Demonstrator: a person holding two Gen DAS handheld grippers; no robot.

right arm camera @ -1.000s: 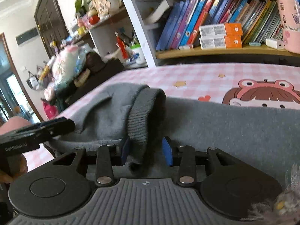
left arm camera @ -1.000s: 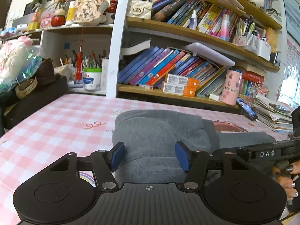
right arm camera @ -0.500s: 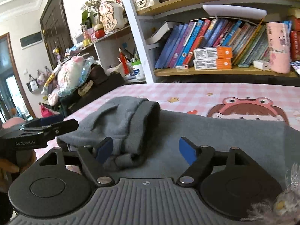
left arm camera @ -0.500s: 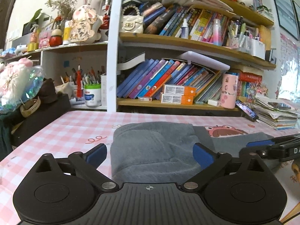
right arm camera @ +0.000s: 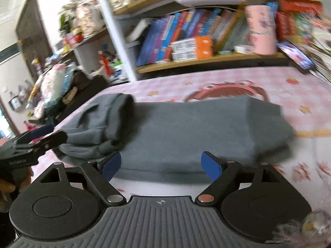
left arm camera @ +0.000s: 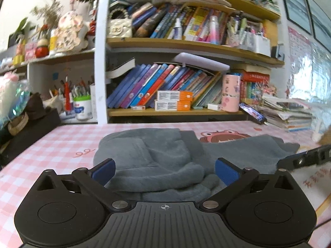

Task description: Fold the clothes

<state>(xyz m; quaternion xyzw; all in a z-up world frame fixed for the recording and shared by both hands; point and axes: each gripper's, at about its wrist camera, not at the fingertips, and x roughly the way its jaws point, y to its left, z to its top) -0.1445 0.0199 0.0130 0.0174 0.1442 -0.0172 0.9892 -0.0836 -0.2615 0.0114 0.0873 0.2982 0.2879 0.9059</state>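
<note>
Spread wide, the jaws of the left gripper (left arm camera: pixel 164 170) grip nothing; in the left wrist view the grey garment (left arm camera: pixel 157 161) lies bunched between and just beyond the blue pads (left arm camera: pixel 104 170), on the pink checked tablecloth (left arm camera: pixel 51 150). Past the right-hand pad its flatter part runs off toward the other tool's black tip, the right gripper (left arm camera: pixel 289 162). Far ahead of the jaws stands a bookshelf (left arm camera: pixel 175 111).

Seen from the right wrist, the right gripper (right arm camera: pixel 161 165) also has its jaws parted and empty, poised at the near edge of the grey garment (right arm camera: pixel 186 128). Its folded slab stretches ahead of the jaws; a rumpled cuffed part lies off the left pad, next to the left gripper (right arm camera: pixel 47 135).
</note>
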